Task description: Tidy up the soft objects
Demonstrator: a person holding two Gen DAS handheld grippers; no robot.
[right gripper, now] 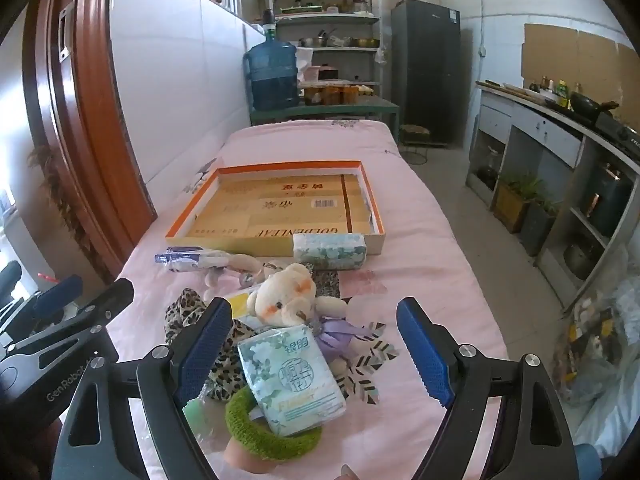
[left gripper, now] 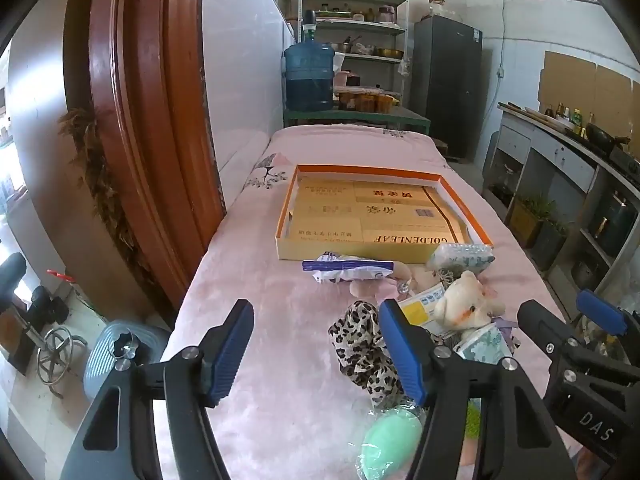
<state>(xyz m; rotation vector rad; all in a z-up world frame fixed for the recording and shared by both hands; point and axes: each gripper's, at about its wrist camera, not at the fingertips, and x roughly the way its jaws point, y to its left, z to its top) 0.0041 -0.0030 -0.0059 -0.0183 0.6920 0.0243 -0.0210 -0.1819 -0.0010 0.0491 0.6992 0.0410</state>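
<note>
A pile of soft things lies on the pink blanket: a white teddy bear (right gripper: 289, 292) (left gripper: 464, 300), a leopard-print cloth (left gripper: 364, 348) (right gripper: 188, 312), a tissue pack (right gripper: 290, 376), a green knitted ring (right gripper: 260, 432), a green sponge (left gripper: 390, 444), a long tissue pack (right gripper: 330, 250) and a blue-white packet (left gripper: 348, 268). An empty orange-rimmed cardboard tray (left gripper: 288, 204) (right gripper: 192, 204) sits behind them. My left gripper (left gripper: 320, 354) is open, left of the pile. My right gripper (right gripper: 316, 354) is open, jaws either side of the tissue pack.
A wooden door frame (left gripper: 132, 120) stands left of the table. A water jug (left gripper: 309, 76), shelves (right gripper: 326, 20) and a dark fridge (right gripper: 426, 60) are at the far end. A kitchen counter (right gripper: 560, 128) runs along the right. A fan (left gripper: 116, 352) sits on the floor at left.
</note>
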